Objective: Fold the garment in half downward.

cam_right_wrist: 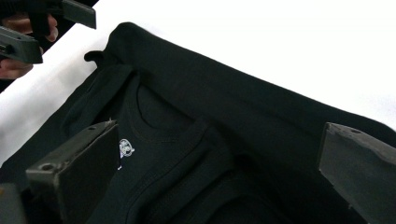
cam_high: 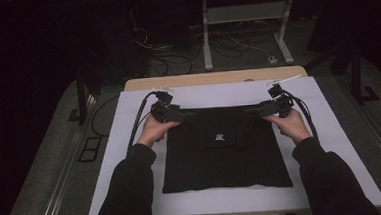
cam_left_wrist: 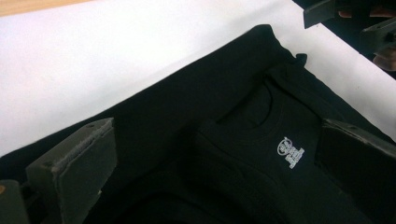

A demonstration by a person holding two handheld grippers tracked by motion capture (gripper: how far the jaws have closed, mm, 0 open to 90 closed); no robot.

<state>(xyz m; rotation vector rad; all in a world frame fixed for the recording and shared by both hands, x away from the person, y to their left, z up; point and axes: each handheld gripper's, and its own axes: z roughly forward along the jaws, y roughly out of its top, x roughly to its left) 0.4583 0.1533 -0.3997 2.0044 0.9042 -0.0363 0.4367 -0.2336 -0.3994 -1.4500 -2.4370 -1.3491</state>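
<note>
A folded black shirt (cam_high: 224, 150) lies flat on a white sheet (cam_high: 131, 156), its far edge running side to side, with the left gripper (cam_high: 188, 114) and right gripper (cam_high: 253, 110) spread wide, empty, at that edge's two corners.

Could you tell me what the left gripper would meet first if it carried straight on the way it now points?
Most likely the black T-shirt: the left gripper has its jaws open over the fabric, aimed across its far folded edge toward the right gripper. Depth is unclear.
</note>
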